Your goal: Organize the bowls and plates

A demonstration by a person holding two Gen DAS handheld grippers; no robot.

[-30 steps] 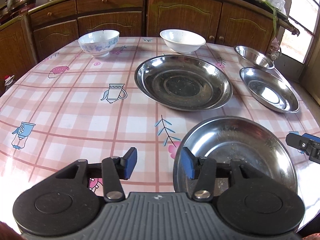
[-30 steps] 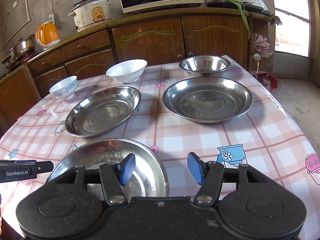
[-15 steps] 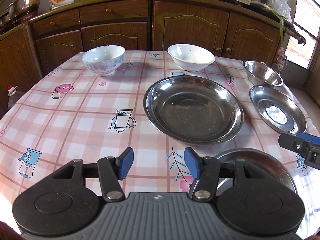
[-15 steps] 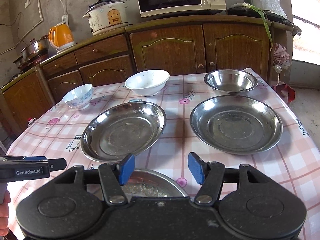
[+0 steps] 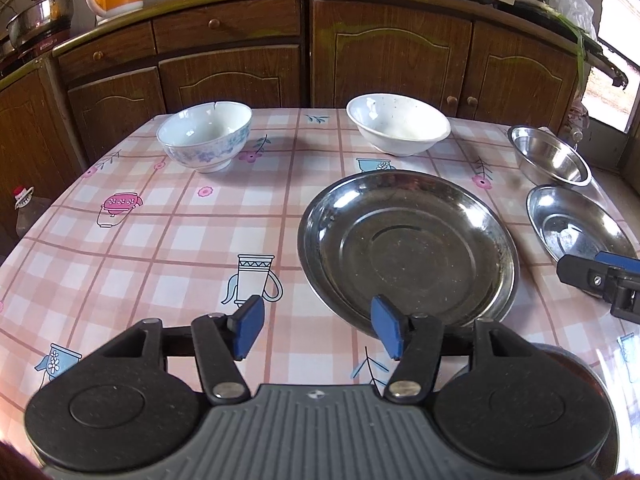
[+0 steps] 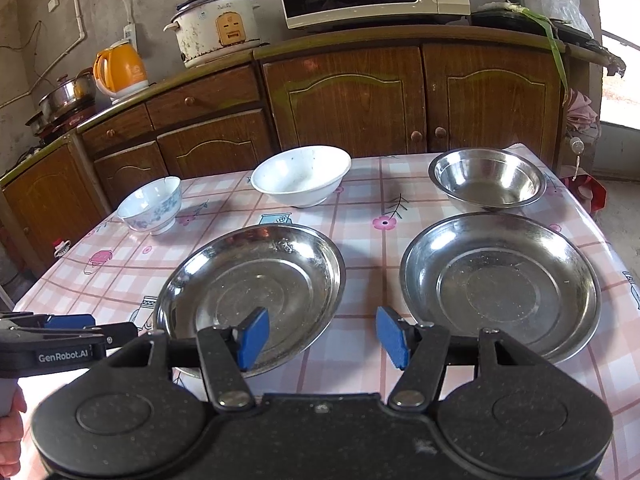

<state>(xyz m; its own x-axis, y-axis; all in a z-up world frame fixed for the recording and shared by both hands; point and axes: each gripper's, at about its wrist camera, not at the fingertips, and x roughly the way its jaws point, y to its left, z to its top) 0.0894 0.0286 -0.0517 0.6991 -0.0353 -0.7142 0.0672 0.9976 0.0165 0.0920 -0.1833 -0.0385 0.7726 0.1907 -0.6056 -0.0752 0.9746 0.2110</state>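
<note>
"GenRobot.AI" marks the left gripper (image 6: 60, 344); it and the right gripper (image 6: 322, 336) gape, released, above round steel plates (image 6: 256, 292) on checked oilcloth (image 5: 160, 232).

Left gripper (image 5: 318, 332), fingers (image 5: 250, 326) spread apart, above checked worktop (image 5: 160, 248); large steel plate (image 5: 408, 248) just ahead, two ceramic bowls (image 5: 205, 138) beyond.

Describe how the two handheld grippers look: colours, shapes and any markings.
The left gripper and right gripper are alike: black bodies with two round discs, silver pivot bolts, blue rectangular finger pads. The left's side reads "GenRobot.AI" in white.
</note>
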